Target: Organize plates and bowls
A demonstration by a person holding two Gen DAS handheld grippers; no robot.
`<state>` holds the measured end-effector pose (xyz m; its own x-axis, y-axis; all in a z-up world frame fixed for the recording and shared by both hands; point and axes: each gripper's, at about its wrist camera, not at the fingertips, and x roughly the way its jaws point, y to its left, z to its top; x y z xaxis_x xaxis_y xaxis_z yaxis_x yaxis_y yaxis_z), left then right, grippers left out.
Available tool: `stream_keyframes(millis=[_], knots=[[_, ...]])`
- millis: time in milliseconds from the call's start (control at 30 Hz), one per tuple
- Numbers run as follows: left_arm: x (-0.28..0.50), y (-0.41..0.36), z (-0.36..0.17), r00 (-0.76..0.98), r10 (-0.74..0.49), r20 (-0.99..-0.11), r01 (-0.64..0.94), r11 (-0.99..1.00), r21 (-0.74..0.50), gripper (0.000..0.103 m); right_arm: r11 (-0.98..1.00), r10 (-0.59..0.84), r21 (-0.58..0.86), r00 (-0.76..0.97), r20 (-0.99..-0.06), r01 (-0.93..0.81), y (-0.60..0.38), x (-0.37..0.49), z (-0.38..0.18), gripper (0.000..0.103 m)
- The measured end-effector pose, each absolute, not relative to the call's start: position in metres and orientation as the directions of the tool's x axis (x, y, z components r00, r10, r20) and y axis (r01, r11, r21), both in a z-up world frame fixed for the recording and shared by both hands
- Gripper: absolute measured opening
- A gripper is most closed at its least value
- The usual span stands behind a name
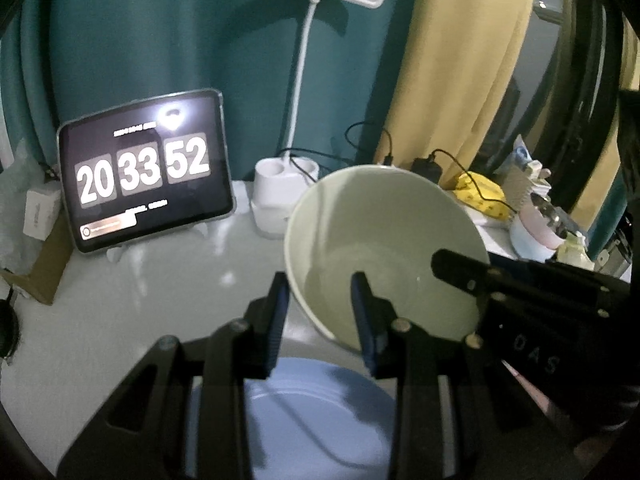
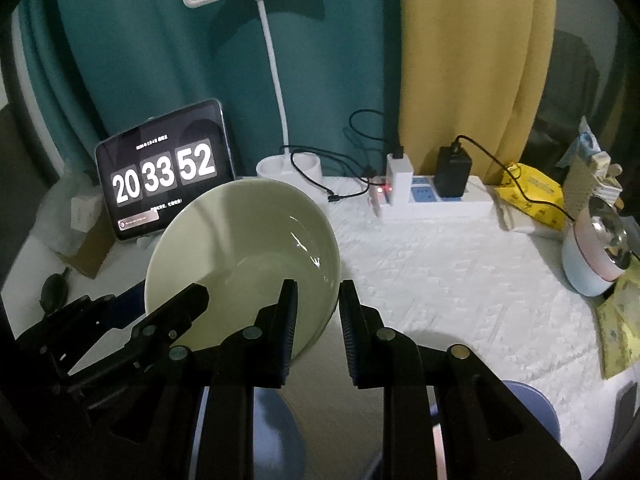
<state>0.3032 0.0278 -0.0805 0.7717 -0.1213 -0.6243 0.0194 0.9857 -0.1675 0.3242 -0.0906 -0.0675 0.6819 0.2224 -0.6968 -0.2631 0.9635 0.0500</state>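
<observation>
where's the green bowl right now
The green bowl is held tilted above the blue plate, between the left gripper and right gripper, right of the tablet clock.

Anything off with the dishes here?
The pale green ceramic bowl is tilted steeply on edge, its rim between the fingers of both the left gripper and right gripper, above the blue plate. No chips visible.

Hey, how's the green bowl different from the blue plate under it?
The green bowl is pale green and deep; the blue plate is light blue and shallow. The bowl is tilted on edge, lifted, with the left gripper and right gripper straddling its rim; the plate lies flat on the table. Both are round, glossy and look empty.
</observation>
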Motion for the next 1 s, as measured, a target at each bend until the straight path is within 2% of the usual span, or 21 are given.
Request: stream_keyframes(millis=[1000], knots=[[0.254,-0.063,-0.05,0.786,-0.195,-0.587,0.148,0.981,-0.127,0.032,0.983,0.179,0.083,0.762,-0.623,-0.164,-0.173,0.257,-0.038,0.023]])
